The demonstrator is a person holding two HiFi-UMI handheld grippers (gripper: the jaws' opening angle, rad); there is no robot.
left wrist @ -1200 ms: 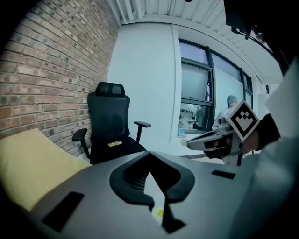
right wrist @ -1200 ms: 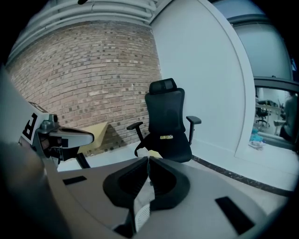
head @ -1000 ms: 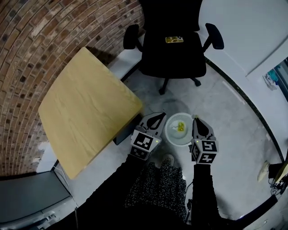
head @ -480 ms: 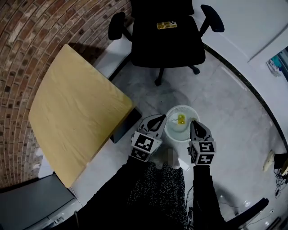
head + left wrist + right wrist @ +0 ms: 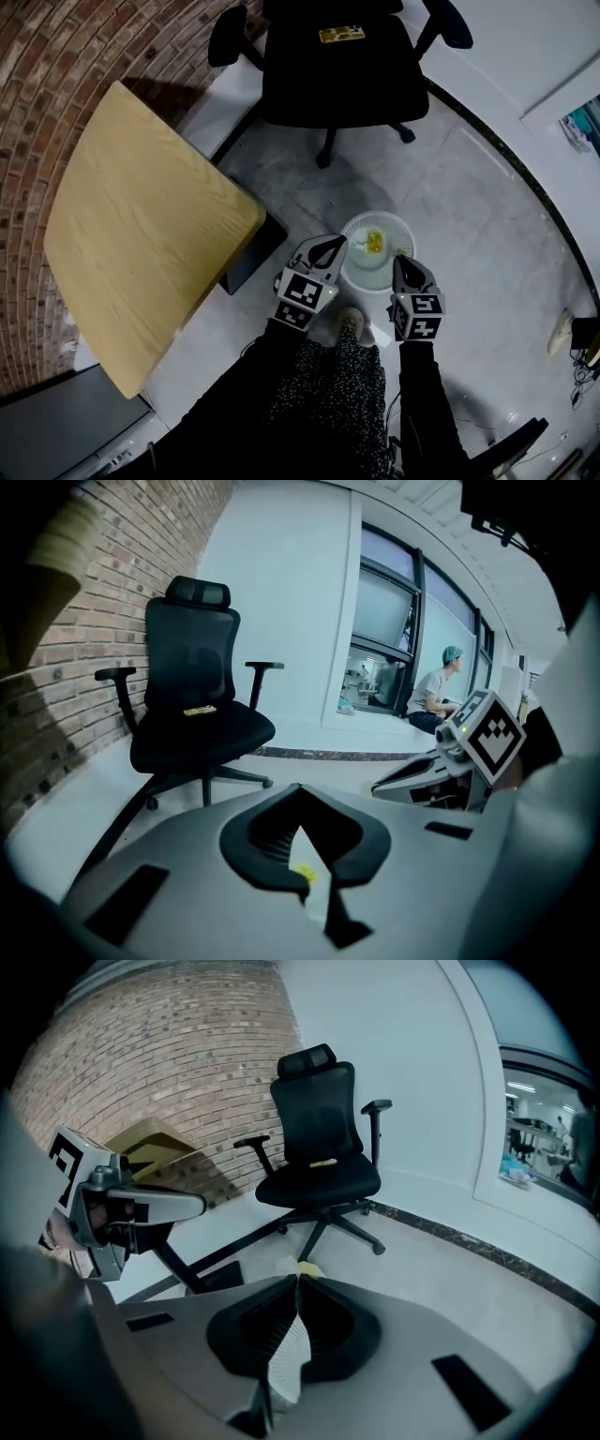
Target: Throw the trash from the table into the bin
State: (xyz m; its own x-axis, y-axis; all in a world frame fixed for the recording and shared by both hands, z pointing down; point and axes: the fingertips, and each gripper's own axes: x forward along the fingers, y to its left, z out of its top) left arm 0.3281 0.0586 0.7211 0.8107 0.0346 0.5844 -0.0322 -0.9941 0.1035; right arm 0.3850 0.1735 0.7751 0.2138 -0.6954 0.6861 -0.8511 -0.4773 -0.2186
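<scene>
Wooden table top (image 5: 141,234) is seen well off to the left of both pairs of jaws, and a black office chair (image 5: 328,75) stands well beyond their tips. A white mesh bin (image 5: 361,270) is set on the floor just ahead of the jaws, between the two pairs.

The left gripper (image 5: 336,246) is held beside the bin's left rim, its jaws closed tip to tip on nothing. The right gripper (image 5: 400,264) is held beside the right rim, its jaws likewise pressed together and empty. Whether either touches the rim cannot be told. Square black-and-white patterns are borne on each gripper's cube.

Yellow trash (image 5: 375,244) is seen lying inside the bin, between the tips and slightly ahead of them. It looks a little longer along the jaws' line than across it.

A flat yellow item (image 5: 340,35) is laid on the chair seat, its long axis across that line; its print is too small to be read.
</scene>
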